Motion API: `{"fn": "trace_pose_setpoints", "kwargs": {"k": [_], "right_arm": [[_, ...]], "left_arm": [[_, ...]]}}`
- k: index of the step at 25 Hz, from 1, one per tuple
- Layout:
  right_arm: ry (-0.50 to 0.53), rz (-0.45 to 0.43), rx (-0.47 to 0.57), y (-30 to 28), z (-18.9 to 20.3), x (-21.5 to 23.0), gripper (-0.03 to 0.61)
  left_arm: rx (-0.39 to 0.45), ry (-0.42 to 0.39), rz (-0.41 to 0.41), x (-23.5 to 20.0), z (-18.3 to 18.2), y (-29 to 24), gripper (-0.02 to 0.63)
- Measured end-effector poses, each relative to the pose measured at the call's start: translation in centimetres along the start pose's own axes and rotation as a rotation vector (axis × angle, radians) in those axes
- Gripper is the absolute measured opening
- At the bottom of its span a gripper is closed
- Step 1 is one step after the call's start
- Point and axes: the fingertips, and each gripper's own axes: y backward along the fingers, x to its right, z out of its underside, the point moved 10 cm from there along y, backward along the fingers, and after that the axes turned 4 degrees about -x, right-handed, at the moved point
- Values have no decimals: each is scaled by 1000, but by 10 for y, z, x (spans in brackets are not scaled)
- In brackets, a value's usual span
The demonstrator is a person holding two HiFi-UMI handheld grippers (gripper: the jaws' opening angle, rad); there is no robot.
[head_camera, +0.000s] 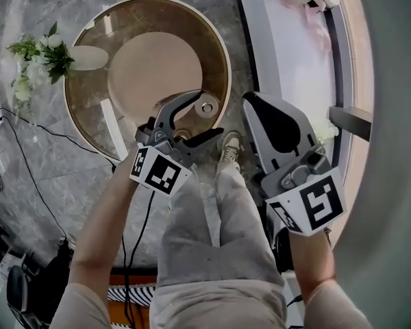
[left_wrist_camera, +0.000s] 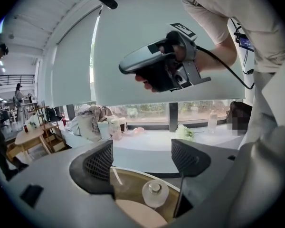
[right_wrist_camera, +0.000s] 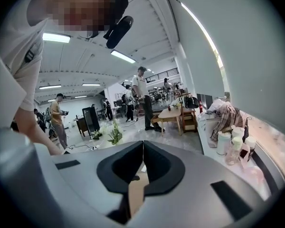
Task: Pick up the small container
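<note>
The small container (head_camera: 207, 106) is a round, pale bottle with a metal cap, standing on the round brown glass table (head_camera: 123, 26) near its right rim. From the head view it shows between the wide-apart jaws of my left gripper (head_camera: 212, 114), which is open and hangs above it. In the left gripper view the container (left_wrist_camera: 155, 194) stands low between the two mesh pads (left_wrist_camera: 99, 160), apart from both. My right gripper (head_camera: 250, 101) is shut and empty, to the right of the table over the floor. Its jaws meet in the right gripper view (right_wrist_camera: 142, 148).
White flowers (head_camera: 41, 57) lie at the table's left edge. A white window ledge (head_camera: 294, 46) with bottles runs along the right. Cables (head_camera: 27, 156) trail over the marble floor. The person's legs and shoe (head_camera: 229, 149) stand close to the table. Several people stand in the hall beyond.
</note>
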Motion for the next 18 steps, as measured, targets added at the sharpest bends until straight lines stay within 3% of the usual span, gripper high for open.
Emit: {"fn": "trace_pose_setpoints", "kwargs": {"k": [9, 18], "right_arm": [[-10, -5, -21, -27, 64, 6, 6], [-31, -20, -78, -42, 129, 11, 6]], "left_arm": [[-66, 66, -17, 18, 90, -41, 364], [-103, 57, 40, 33, 140, -79, 364]]}}
